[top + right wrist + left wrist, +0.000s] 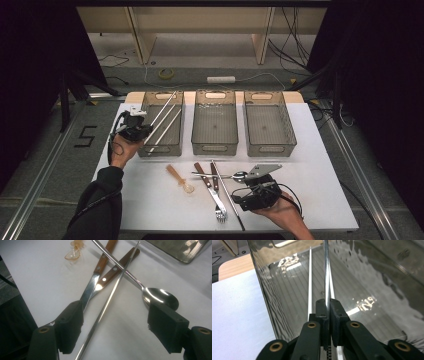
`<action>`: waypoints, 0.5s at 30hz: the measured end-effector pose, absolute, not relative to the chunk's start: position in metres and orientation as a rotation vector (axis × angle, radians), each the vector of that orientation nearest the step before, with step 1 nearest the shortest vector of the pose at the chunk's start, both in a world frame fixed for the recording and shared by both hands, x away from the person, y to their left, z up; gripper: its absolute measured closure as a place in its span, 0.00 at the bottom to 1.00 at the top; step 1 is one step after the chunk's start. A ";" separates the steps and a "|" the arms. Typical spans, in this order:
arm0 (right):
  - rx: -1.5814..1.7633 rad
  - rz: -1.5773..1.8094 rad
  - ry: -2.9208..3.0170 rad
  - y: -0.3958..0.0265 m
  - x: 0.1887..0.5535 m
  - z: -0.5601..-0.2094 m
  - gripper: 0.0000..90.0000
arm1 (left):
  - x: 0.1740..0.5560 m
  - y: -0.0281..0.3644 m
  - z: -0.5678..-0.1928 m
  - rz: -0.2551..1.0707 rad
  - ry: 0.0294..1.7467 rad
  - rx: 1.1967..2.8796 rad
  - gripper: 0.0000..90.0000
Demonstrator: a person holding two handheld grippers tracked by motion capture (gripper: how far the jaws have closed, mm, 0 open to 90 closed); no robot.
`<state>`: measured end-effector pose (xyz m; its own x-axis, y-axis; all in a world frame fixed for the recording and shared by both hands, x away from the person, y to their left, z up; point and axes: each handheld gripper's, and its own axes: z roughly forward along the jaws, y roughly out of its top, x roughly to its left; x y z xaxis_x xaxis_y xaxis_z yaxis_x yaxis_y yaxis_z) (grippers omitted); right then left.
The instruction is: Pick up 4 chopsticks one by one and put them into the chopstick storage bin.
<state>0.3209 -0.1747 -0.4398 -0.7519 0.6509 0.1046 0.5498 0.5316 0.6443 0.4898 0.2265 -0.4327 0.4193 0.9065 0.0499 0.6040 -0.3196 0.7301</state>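
My left gripper (147, 128) (327, 305) is shut on a metal chopstick (166, 105) (326, 270), which slants up over the left clear bin (160, 152) (269, 297). More chopsticks (167, 127) (310, 277) lie inside that bin. My right gripper (240, 194) (117, 312) stands open low over the loose cutlery. A long metal chopstick (227, 192) (110, 302) runs between its jaws without touching the pads. A metal spoon (239, 175) (160, 297) lies by the right-hand jaw. A wooden-handled knife (202, 172) (102, 261) and fork (216, 190) (117, 267) lie crossed under the chopstick.
An amber plastic spoon (180, 179) (73, 252) lies left of the cutlery. Two more clear bins, middle (215, 148) and right (270, 149), stand in a row at the back of the white table (320, 165). Cables and a roll of tape lie on the floor beyond.
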 end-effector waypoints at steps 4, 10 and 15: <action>1.022 1.021 2.621 -0.174 0.320 -0.440 0.34 | 0.491 0.227 -0.438 0.612 1.292 2.039 0.94; 1.024 1.015 2.629 -0.174 0.320 -0.440 0.34 | 0.489 0.228 -0.434 0.633 1.294 2.007 0.79; 1.026 1.017 2.620 -0.175 0.320 -0.439 0.34 | 0.484 0.229 -0.428 0.610 1.282 2.002 0.62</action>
